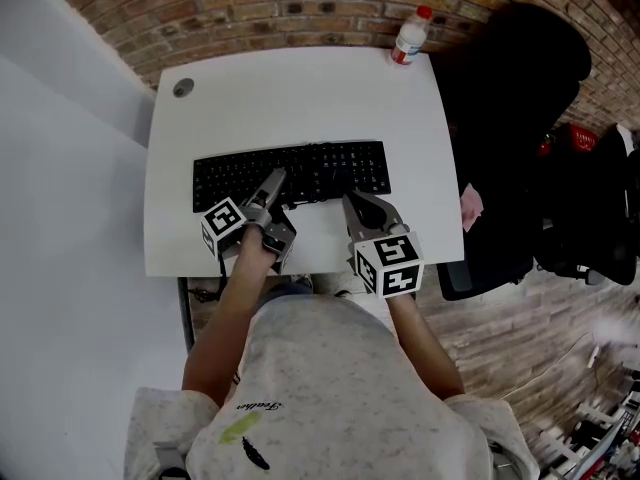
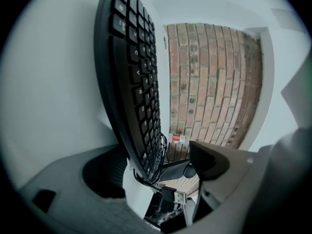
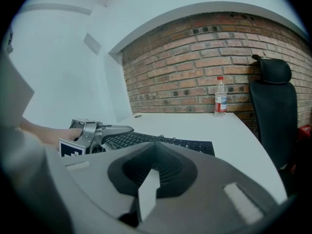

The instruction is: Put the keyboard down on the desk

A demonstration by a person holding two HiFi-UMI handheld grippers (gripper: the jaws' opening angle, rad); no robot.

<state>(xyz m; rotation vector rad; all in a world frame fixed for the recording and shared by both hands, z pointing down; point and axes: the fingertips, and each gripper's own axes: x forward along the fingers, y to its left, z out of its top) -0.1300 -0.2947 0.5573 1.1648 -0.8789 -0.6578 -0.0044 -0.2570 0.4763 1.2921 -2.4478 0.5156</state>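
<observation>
A black keyboard (image 1: 300, 171) lies across the middle of the white desk (image 1: 300, 93). My left gripper (image 1: 272, 193) is at the keyboard's front edge, left of centre, turned on its side. In the left gripper view the keyboard (image 2: 136, 82) runs up between the jaws, which stand wide apart; neither pad presses on it, so the left gripper (image 2: 156, 165) is open. My right gripper (image 1: 352, 200) points at the front edge a little to the right. In the right gripper view its jaws meet in the middle (image 3: 153, 147), shut and empty, with the keyboard (image 3: 165, 141) just beyond the tip.
A water bottle (image 1: 410, 36) stands at the desk's back right corner before the brick wall. A black office chair (image 1: 510, 118) is right of the desk. A cable hole (image 1: 181, 88) sits back left. The keyboard's coiled cable and USB plug (image 2: 180, 197) hang near the left jaws.
</observation>
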